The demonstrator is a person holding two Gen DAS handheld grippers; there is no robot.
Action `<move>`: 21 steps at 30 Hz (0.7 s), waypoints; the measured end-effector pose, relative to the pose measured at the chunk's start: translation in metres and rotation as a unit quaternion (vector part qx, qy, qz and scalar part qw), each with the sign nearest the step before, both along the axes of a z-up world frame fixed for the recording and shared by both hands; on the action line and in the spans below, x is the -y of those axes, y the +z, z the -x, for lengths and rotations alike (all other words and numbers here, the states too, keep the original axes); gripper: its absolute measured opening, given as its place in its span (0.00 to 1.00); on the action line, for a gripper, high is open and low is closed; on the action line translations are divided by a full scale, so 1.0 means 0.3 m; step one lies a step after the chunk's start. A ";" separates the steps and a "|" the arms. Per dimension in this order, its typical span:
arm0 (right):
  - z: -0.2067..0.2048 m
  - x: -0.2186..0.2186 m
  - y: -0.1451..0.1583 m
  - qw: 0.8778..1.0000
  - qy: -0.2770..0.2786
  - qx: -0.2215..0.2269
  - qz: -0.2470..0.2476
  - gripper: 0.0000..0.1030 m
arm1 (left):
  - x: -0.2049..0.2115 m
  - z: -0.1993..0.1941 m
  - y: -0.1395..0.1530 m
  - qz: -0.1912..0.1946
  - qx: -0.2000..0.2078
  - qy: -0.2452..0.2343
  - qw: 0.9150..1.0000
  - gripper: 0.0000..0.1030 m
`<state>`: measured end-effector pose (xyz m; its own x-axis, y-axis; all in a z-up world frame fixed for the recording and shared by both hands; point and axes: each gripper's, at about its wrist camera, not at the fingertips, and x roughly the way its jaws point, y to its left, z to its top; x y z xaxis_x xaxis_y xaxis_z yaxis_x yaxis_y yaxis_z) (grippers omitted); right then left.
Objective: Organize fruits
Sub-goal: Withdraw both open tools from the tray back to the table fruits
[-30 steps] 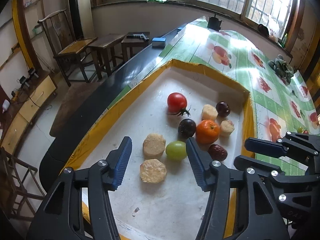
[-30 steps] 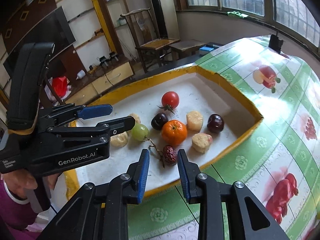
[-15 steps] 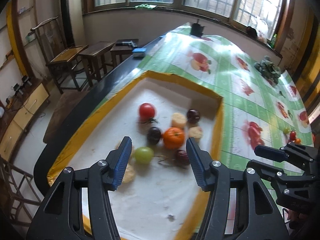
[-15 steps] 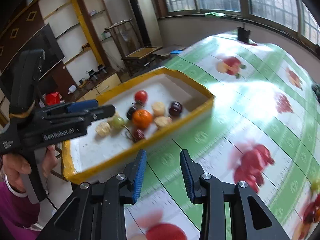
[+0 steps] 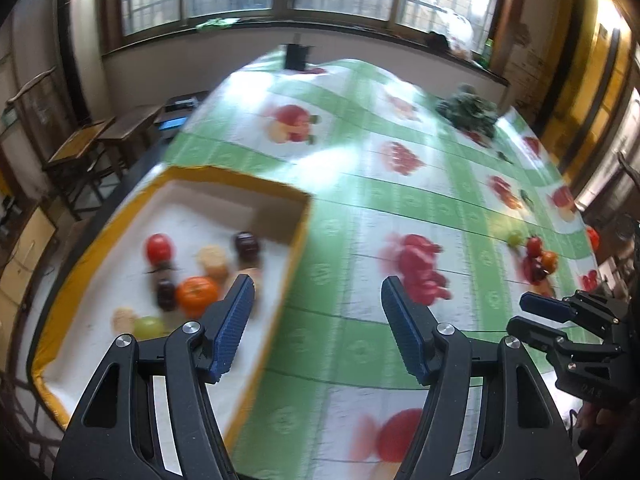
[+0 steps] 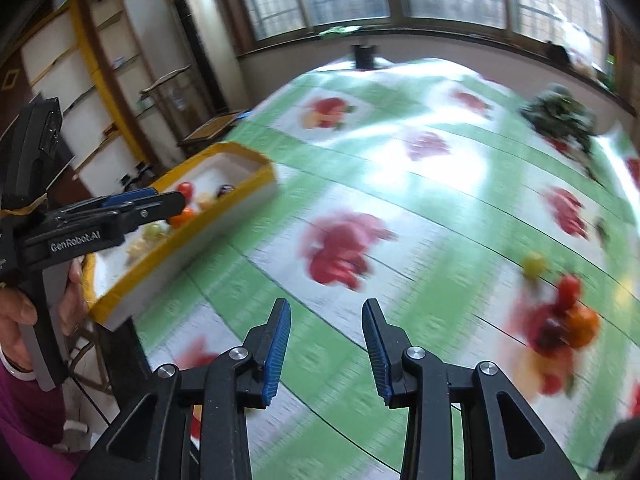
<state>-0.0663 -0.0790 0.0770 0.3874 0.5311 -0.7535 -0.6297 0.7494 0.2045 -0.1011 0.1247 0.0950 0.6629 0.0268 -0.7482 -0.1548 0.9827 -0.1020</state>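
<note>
The yellow-rimmed tray (image 5: pixel 298 236) at the table's left edge holds eight blurred pieces: one red tomato (image 5: pixel 159 249), one orange (image 5: pixel 198 296), two dark plums (image 5: pixel 246 245), one green grape (image 5: pixel 149 326) and three pale cake-like pieces (image 5: pixel 212 261). A second small heap of loose fruit (image 6: pixel 562 320) lies on the green checked tablecloth (image 6: pixel 420 184) at far right, well apart from the tray: one yellow-green grape (image 6: pixel 534 264), one red tomato, one orange and a dark piece, too smeared to count further.

The left gripper (image 5: pixel 318 308) hangs over the tray's right rim, its jaws just widened and gaping, nothing between them. The right gripper (image 6: pixel 326 340) hovers above bare cloth, jaws parted and slightly widened, also empty.

The left gripper's side reads "GenRobot.AI". A leafy green bundle (image 6: pixel 560 118) sits near the windows, and a small black device (image 5: pixel 296 55) stands at the table's far end.
</note>
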 end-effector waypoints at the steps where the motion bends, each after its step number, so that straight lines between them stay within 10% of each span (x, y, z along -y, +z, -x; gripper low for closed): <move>1: 0.001 0.031 -0.001 1.000 -0.009 0.000 0.002 0.35 | 0.024 -0.012 -0.001 0.001 -0.001 -0.009 1.000 0.65; 10: 0.004 0.367 -0.061 0.993 -0.112 -0.020 0.020 0.37 | 0.278 -0.127 -0.025 0.017 -0.022 -0.116 0.993 0.65; 21: 0.001 0.491 -0.106 0.990 -0.134 -0.034 0.008 0.38 | 0.636 -0.278 -0.110 0.017 -0.076 -0.266 0.961 0.64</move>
